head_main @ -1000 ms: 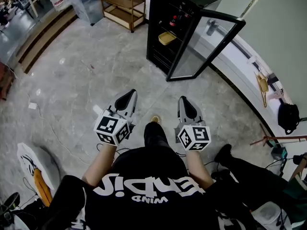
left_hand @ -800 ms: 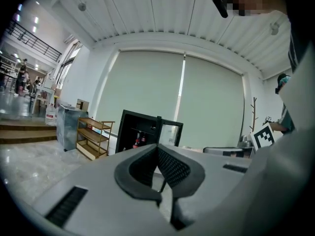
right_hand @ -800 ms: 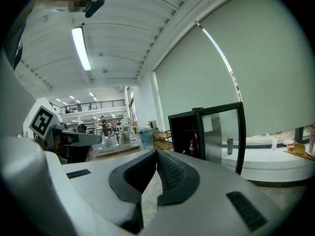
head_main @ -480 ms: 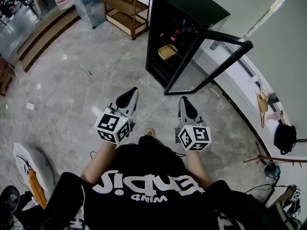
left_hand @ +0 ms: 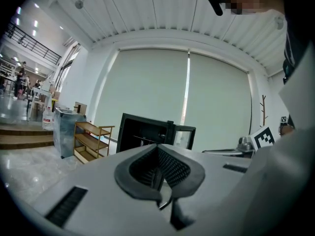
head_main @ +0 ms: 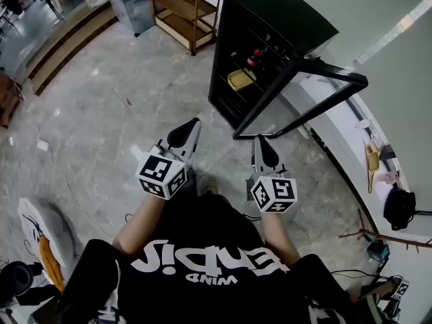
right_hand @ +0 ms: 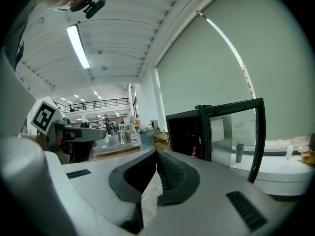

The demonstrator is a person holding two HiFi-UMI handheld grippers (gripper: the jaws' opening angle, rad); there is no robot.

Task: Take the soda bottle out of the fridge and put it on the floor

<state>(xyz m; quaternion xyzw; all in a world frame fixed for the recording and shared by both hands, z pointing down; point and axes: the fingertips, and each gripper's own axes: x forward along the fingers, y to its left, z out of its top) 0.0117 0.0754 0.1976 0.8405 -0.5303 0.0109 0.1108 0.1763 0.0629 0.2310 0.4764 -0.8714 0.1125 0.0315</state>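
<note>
Position of the soda bottle (head_main: 253, 58): inside the black fridge (head_main: 280, 12), on an inner shelf, seemingly one level above a yellow tray (head_main: 240, 79). In the right gripper view it shows as a small item with red on it. It appears upright, long axis vertical; finer detail is too small to tell. The fridge door (head_main: 300, 100) stands open, swung out to the right in the head view, so the opening faces the person.

Left gripper (head_main: 192, 123): jaws together, nothing between them. Right gripper (head_main: 258, 140): jaws together, likewise empty. Both are held out in front of the person above the floor (head_main: 101, 113), side by side. They point roughly level toward the fridge and are well apart from it.

Bearing: the bottle lies almost straight ahead of the right gripper, just to the right of its jaw line in that gripper's own view. From the left gripper it lies ahead and off to the right. The two look about equally far from it. In my judgement the right is the better aligned, though the open door's edge sits near its path.

Assessment: the task is at the approach, with the bottle not yet touched. A grasp would call for opened jaws brought in level across the upright body.
</note>
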